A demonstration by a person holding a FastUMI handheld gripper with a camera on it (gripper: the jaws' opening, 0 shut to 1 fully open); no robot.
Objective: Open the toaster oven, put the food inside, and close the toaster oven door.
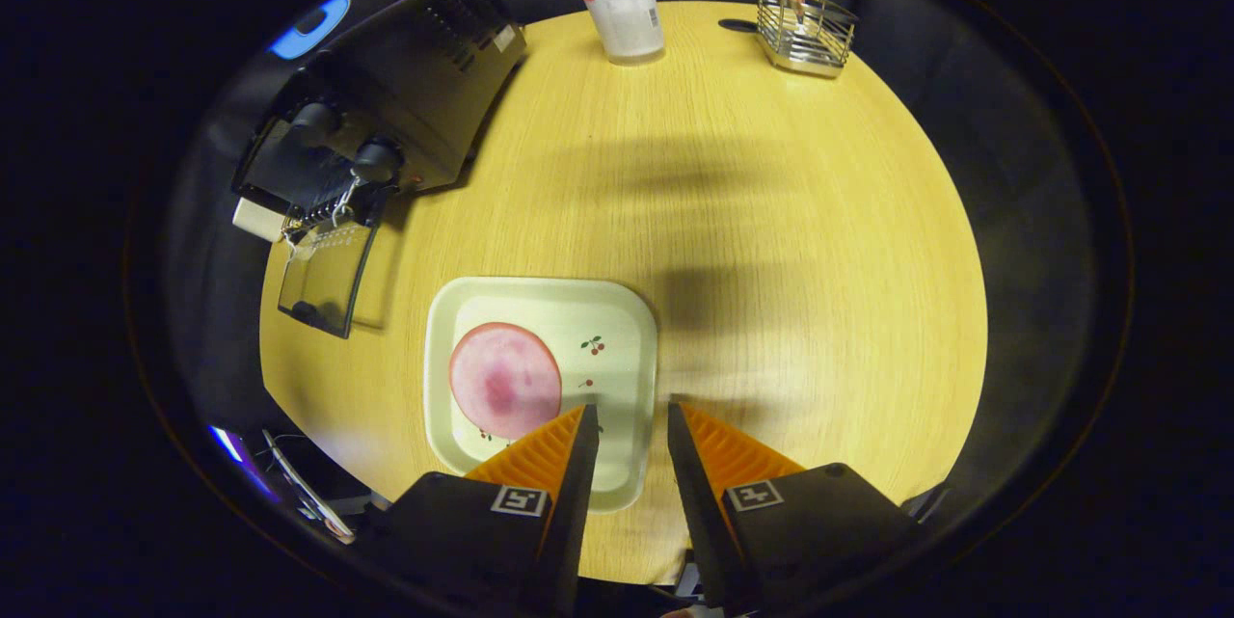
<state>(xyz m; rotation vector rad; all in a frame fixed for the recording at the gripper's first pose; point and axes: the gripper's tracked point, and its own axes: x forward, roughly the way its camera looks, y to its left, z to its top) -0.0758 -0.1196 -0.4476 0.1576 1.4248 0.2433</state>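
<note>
Low in the frame, the gripper (631, 420) hovers part-open and empty over the cream square plate (540, 387), whose thin, floppy, probably slippery pink round meat slice (504, 380) seems best pinched at its edge.

Here's the gripper (631, 420), two fingers (578, 483) shaped as long wedges narrowing to thin tips, with an open gap between them and nothing in it. The outer face of each finger is ribbed with fine ridges. Behind the fingers sit two blocky matte housings, each carrying a small square black-and-white marker (521, 500) on its top face, just behind the ribbed part.
</note>
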